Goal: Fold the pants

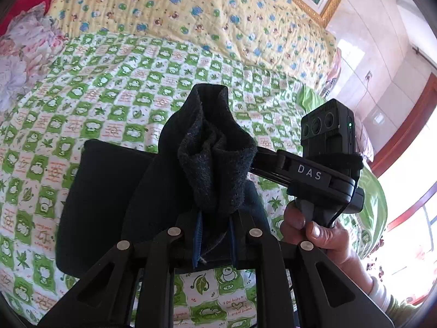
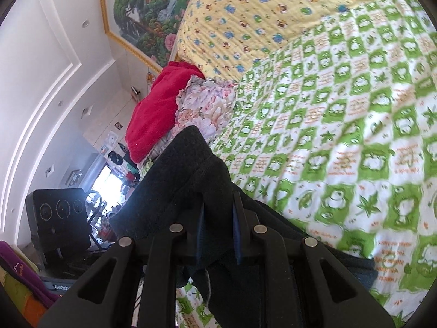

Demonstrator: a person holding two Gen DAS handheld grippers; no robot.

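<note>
Closest in, the left gripper (image 1: 214, 235) has its two blue-padded fingers pinched tight on a bunched wad of the pants (image 1: 215, 161), one dark, fuzzy, fleece-like garment whose soft nap shows on the puckered folds rising above the fingertips. Below that lifted bundle, the rest of the pants lies as a flat, dark, smooth-looking slab on the green checked quilt (image 1: 114, 104), just left of the gripper. Over on the right wrist view, the right gripper (image 2: 218, 235) is likewise closed down on a thick fold of the same pants (image 2: 185, 180), with a stitched seam curving across the cloth right above the fingers and a loose corner hanging beneath them. Beside the pants in the left view, the right hand (image 1: 325, 235) wraps around a grey handle, carrying a boxy black camera unit (image 1: 327, 125) with round lenses and a small green light, mounted on a bar lettered DAS. The quilt under the pants is one puffy cotton spread, squares of green and white with little cartoon frogs and leaves. Beyond the pants, a second cover, the yellow quilt (image 1: 196, 8), runs along the far edge, stitched in fine ridges and dotted with small blue, green and brown figures. Off to the far side of the pants sit one ruffled floral pillow (image 2: 202, 106) and one red plush bundle (image 2: 155, 109), and past them a gold-framed landscape painting (image 2: 147, 13) hangs on the wall.
</note>
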